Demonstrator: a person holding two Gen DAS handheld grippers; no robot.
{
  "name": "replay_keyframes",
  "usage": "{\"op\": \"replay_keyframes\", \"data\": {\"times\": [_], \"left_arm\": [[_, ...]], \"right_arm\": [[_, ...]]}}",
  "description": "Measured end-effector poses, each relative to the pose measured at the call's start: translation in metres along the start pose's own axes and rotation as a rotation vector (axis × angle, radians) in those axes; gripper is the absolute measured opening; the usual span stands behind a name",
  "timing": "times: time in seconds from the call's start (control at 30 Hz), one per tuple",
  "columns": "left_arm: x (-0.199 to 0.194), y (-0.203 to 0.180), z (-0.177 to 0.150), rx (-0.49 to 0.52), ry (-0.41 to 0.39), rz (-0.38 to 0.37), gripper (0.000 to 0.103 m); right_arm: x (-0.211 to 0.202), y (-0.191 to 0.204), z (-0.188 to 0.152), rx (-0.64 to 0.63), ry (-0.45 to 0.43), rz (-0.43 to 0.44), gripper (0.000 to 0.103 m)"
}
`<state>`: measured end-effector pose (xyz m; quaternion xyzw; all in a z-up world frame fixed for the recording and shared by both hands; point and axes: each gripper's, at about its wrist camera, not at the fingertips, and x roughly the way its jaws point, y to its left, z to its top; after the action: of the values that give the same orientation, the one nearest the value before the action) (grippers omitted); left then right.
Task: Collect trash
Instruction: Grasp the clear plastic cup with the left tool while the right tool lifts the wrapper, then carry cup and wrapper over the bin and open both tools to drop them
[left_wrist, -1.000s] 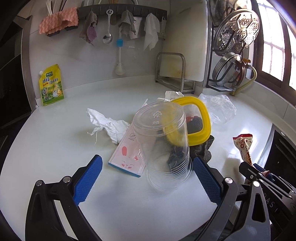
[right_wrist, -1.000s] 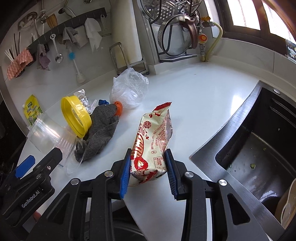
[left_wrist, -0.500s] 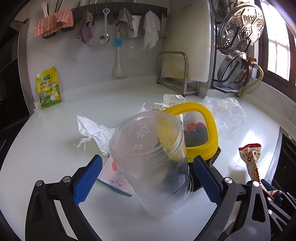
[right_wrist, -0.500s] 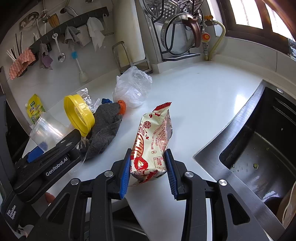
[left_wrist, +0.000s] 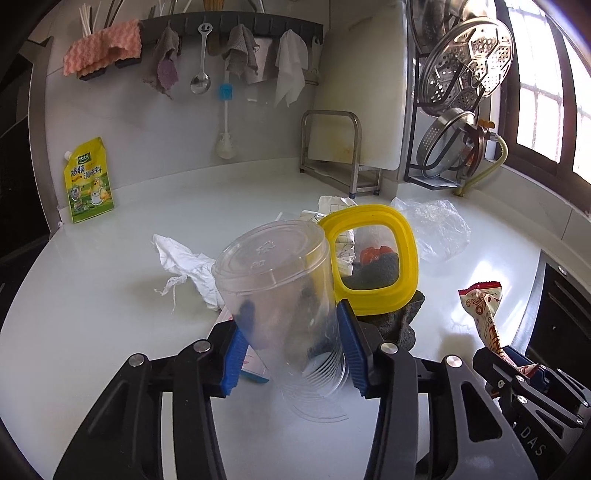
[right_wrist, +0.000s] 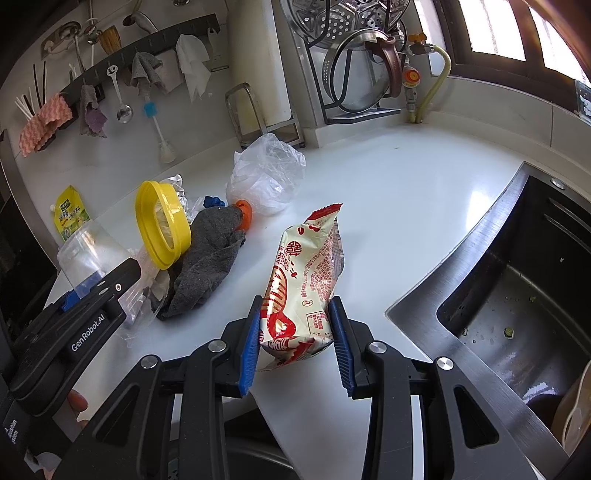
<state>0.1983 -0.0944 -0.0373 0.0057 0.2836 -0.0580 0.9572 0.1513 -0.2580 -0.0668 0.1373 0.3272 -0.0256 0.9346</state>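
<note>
My left gripper (left_wrist: 291, 345): jaws closing around the clear plastic cup (left_wrist: 280, 291), blue pads at its sides, mid-table (left_wrist: 110, 295) | my right gripper (right_wrist: 293, 341): pinching the red-and-cream snack wrapper (right_wrist: 306, 280) near the sink-side edge | yellow lid (left_wrist: 373, 254) leans on grey cloth (right_wrist: 207, 258) just behind cup

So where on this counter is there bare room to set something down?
Free: the white counter between the snack wrapper and the sink, back to the pot rack. Also the stretch between the yellow pouch and the crumpled tissue. Crowded: the clear cup, yellow lid, grey cloth and plastic bag.
</note>
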Motion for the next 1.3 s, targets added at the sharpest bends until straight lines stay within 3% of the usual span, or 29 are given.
{"op": "replay_keyframes", "data": {"times": [0.43,0.8,1.3], "left_arm": [[-0.038,0.017,-0.008,0.016,0.019,0.004,0.045],[-0.078,0.034,0.002,0.030,-0.035,0.015,0.045],[-0.124,0.043,-0.050,0.068,0.028,-0.030,0.045]], "right_arm": [[-0.027,-0.002,-0.010,0.000,-0.010,-0.016,0.034],[-0.060,0.011,-0.028,-0.023,-0.024,-0.014,0.034],[-0.106,0.028,-0.076,-0.074,0.005,0.003,0.034]]}}
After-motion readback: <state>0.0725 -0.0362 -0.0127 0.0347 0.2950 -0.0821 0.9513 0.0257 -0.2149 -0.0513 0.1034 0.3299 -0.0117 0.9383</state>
